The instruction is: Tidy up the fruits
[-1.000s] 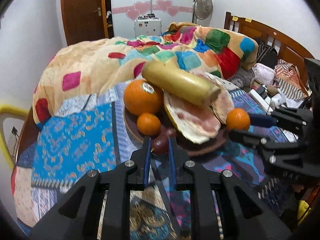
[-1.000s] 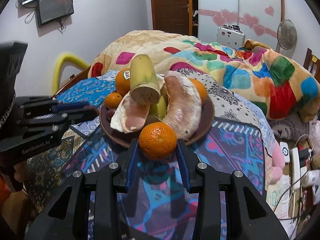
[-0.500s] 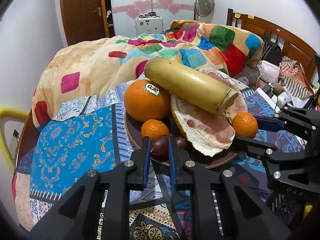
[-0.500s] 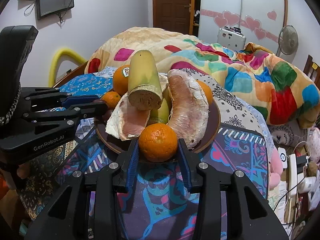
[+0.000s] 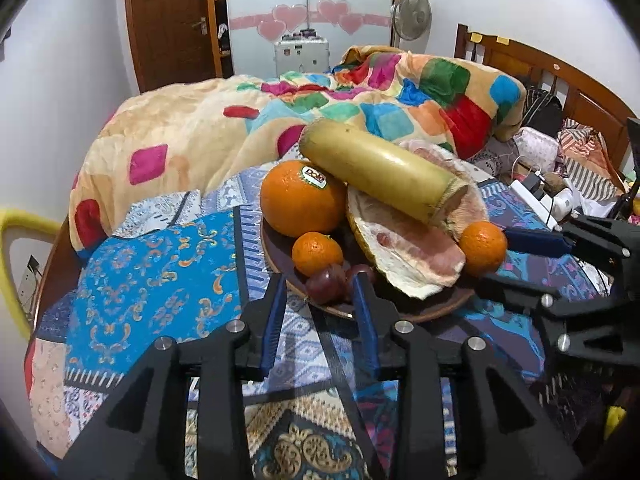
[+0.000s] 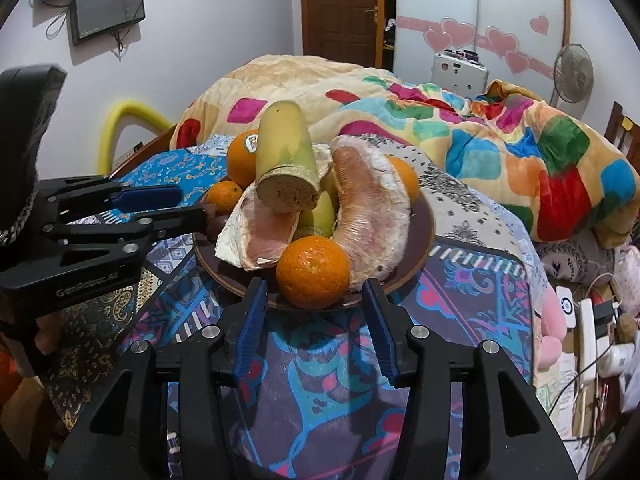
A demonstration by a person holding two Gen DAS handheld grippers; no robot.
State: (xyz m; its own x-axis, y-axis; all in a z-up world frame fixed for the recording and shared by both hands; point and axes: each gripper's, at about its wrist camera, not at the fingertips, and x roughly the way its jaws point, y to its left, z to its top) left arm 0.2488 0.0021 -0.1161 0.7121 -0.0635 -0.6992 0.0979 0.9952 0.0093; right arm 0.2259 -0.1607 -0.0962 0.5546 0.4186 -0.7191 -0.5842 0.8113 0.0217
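A brown plate [image 5: 432, 310] [image 6: 420, 256] on the patterned bed cover holds a large orange [image 5: 302, 199], a small mandarin [image 5: 317, 253], a long yellow fruit [image 5: 380, 170] [image 6: 285, 152], pomelo pieces [image 5: 404, 252] [image 6: 372, 216] and dark red grapes [image 5: 326, 279]. My left gripper [image 5: 320, 300] is open, its jaws on either side of the grapes at the plate's near rim. My right gripper [image 6: 315, 300] is open around a mandarin [image 6: 313, 272] [image 5: 483, 248] that rests on the plate's edge, with a gap on both sides.
A colourful quilt [image 5: 248, 120] is bunched up behind the plate. A wooden headboard [image 5: 560, 80] and a clutter of chargers and cables [image 6: 592, 320] lie to the right. A yellow chair frame [image 5: 16, 240] stands at the left.
Both grippers have opened: the left let go of the grape and the right let go of the mandarin, which now rest on the plate. Both moved closer to the plate.
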